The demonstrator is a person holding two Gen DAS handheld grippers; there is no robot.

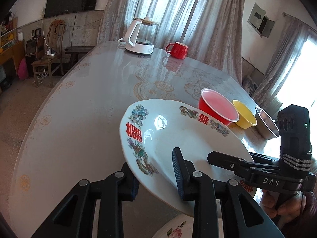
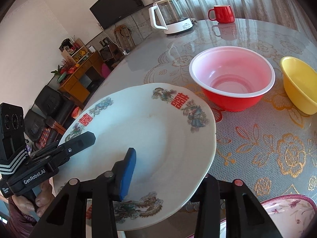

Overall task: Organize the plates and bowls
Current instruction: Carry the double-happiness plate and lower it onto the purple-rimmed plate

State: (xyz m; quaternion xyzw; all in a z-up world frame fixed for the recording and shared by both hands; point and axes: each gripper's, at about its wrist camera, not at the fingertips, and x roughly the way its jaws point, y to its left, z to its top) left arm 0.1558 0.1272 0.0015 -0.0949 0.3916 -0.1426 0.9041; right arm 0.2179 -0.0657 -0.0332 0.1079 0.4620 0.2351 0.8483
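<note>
The white plate (image 1: pixel 170 136) is hiding one finger of each claw beneath its rim. The flowered plate (image 2: pixel 289 212) is running off the frame's lower edge. The metal bowl (image 1: pixel 265 123) is sitting partly behind the right claw's body.

Both wrist fisheyes look steeply down along their own fingers, close over the patterned plate (image 1: pixel 178 138) (image 2: pixel 148 138), sharing it, the red bowl (image 1: pixel 218 109) (image 2: pixel 231 79) and kettle (image 1: pixel 140 37) (image 2: pixel 170 15) toward each frame's top.
</note>
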